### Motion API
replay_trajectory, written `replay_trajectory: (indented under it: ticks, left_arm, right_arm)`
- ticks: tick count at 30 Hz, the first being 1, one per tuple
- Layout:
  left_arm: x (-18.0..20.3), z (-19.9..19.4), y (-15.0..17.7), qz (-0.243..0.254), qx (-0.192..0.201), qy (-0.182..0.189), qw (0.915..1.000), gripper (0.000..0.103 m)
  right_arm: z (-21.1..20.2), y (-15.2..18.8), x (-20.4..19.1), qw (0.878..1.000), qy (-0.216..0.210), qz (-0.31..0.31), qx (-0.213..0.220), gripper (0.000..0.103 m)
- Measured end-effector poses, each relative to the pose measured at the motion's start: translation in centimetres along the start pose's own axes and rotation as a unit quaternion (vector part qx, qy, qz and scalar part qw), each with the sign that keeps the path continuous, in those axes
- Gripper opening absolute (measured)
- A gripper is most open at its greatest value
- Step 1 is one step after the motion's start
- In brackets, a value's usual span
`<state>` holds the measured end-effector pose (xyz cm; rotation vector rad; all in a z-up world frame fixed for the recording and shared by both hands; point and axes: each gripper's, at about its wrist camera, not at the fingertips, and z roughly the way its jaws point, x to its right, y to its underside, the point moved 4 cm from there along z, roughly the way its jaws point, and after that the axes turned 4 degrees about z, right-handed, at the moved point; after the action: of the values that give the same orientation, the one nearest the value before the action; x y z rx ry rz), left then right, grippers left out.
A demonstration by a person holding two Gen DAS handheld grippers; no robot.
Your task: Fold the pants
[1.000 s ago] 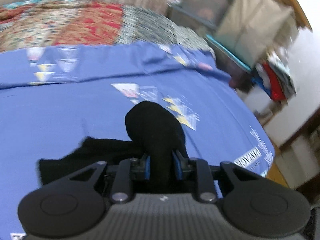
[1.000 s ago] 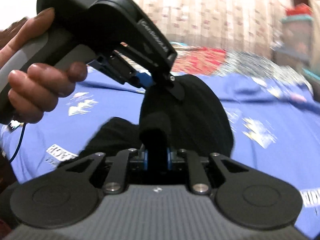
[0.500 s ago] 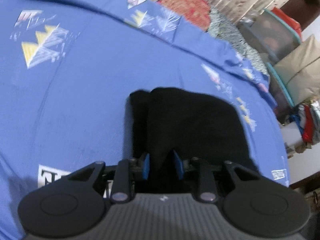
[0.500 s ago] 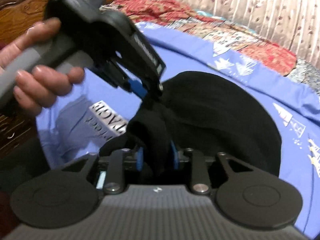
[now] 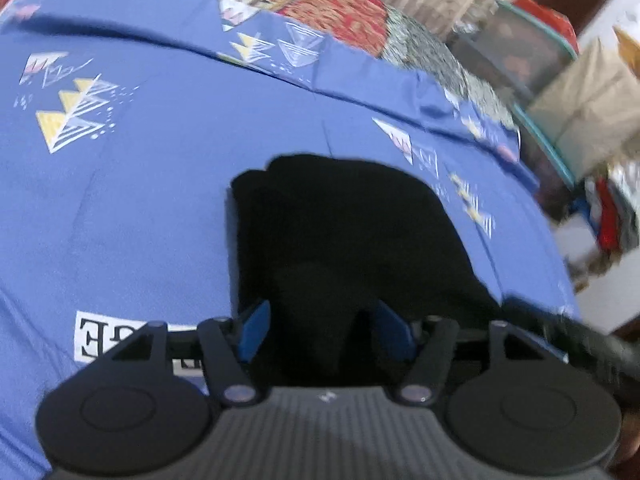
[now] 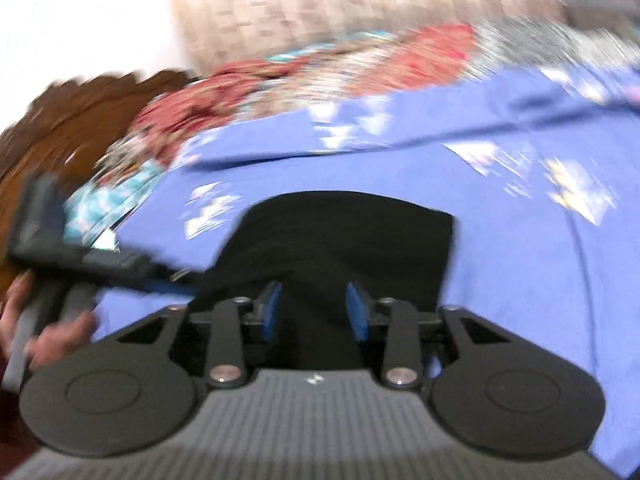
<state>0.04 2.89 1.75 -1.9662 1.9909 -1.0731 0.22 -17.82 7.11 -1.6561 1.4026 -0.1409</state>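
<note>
The black pants lie folded into a compact pile on the blue bedsheet. My left gripper is open, its blue pads spread on either side of the near edge of the pants. In the right wrist view the pants lie just ahead of my right gripper, which is open with its blue pads apart over the near cloth. The left gripper and the hand holding it show at the left of that view.
A patterned red and beige quilt lies at the far side of the bed. Stacked storage boxes and bags stand beyond the right edge. A dark wooden headboard rises at the left in the right wrist view.
Both grippers have opened and let go of the pants, which now rest folded on the sheet. Both have drawn back a little toward the near edge.
</note>
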Motion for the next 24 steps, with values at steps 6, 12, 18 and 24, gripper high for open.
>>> replay_trajectory:
  ticks: [6, 12, 18, 24]
  left_arm:
    - [1.0, 1.6, 1.8, 0.058, -0.026, -0.050, 0.9967, 0.033]
    - [1.0, 1.4, 2.2, 0.064, -0.032, -0.052, 0.9960, 0.035]
    - [1.0, 0.8, 2.2, 0.062, -0.028, -0.059, 0.9960, 0.039]
    - [1.9, -2.1, 0.6, 0.072, 0.017, -0.067, 0.9950, 0.037]
  right_arm:
    - [5.1, 1.6, 0.6, 0.997, 0.046, -0.014, -0.053, 0.022]
    - [5.4, 3.7, 0.5, 0.995, 0.075, -0.023, -0.055, 0.022]
    - [3.1, 4.6, 1.2, 0.997, 0.055, 0.018, -0.049, 0.026]
    - [1.7, 4.5, 1.1, 0.998, 0.047, 0.020, -0.043, 0.028]
